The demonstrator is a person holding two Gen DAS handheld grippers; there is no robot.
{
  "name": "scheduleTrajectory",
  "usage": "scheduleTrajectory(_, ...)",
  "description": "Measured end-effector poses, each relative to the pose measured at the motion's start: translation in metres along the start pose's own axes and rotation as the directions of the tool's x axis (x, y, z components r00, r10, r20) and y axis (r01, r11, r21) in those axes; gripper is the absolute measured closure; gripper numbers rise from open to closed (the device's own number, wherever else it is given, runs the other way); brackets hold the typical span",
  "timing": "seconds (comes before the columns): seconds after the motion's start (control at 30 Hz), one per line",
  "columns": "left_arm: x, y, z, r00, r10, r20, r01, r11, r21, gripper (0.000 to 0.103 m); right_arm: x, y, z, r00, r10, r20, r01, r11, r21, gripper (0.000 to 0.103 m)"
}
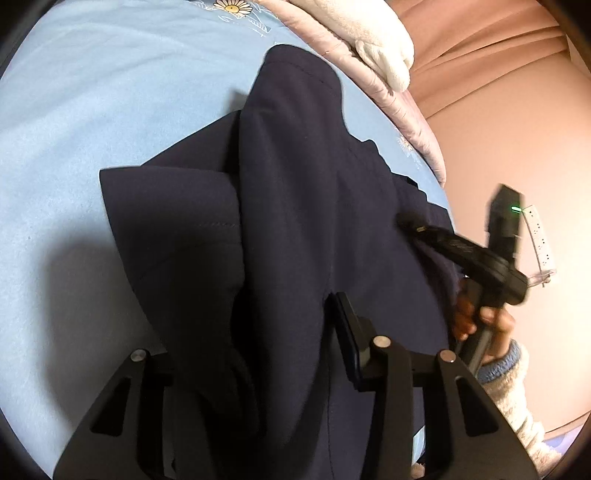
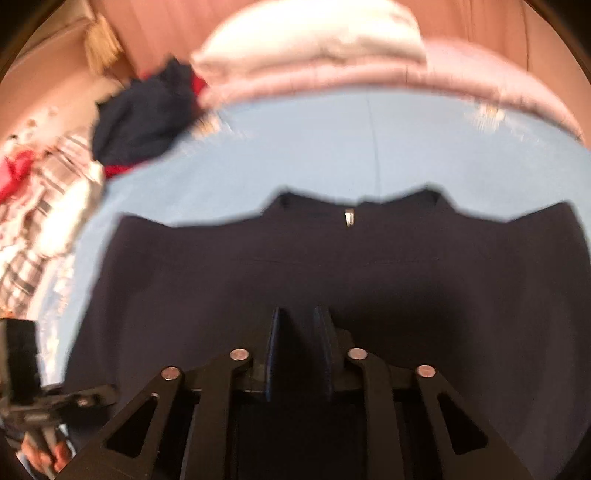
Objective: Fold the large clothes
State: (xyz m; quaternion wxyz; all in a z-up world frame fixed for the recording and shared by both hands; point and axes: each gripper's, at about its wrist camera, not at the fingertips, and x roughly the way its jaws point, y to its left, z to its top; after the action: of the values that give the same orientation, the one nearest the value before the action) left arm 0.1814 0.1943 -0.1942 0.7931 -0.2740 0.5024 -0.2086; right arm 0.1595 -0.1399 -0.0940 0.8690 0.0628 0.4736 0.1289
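A dark navy garment (image 1: 295, 184) lies spread on the light blue bed sheet (image 1: 92, 110). A thick fold of it rises into my left gripper (image 1: 288, 314). Only the right finger (image 1: 347, 321) shows; cloth covers the other, and the jaws are shut on the bunched fabric. In the right wrist view the garment (image 2: 332, 258) lies flat with a small metal clasp (image 2: 349, 218) at its far edge. My right gripper (image 2: 299, 321) sits low on it, its narrow jaws shut on dark cloth. Seen from the left wrist view, the right gripper (image 1: 406, 221) bites the garment's right edge, held by a hand (image 1: 487, 321).
A pink quilt (image 2: 332, 81) with a white blanket (image 2: 314, 33) on it lines the far side of the bed. A heap of navy and red clothes (image 2: 147, 114) and a checked cloth (image 2: 33, 229) lie at the left. A white power strip (image 1: 539, 236) hangs off the bed's right side.
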Motion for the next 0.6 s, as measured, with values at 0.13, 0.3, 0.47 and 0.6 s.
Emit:
scheduleTrajectory(0.13, -0.001, 0.003, 0.000, 1.000, -0.014, -0.001, 0.014, 1.000, -0.011, 0.060, 0.014, 0.001, -0.002, 0.998, -0.019, -0.054, 0.018, 1.000, -0.022, 0.095)
scheduleTrajectory(0.3, -0.003, 0.002, 0.000, 1.000, -0.015, -0.001, 0.015, 1.000, -0.014, 0.060, -0.030, 0.010, -0.022, 1.000, 0.007, -0.004, -0.007, 0.996, -0.086, 0.095)
scheduleTrajectory(0.47, -0.001, 0.001, 0.001, 1.000, -0.011, 0.002, 0.012, 1.000, -0.019, 0.060, -0.090, 0.020, -0.077, 0.997, 0.053, 0.061, -0.040, 0.981, -0.191, 0.095)
scheduleTrajectory(0.6, -0.001, 0.001, 0.001, 1.000, 0.000, 0.005, 0.001, 1.000, -0.023, 0.060, -0.105, 0.023, -0.123, 0.996, 0.065, 0.057, -0.052, 0.975, -0.215, 0.095)
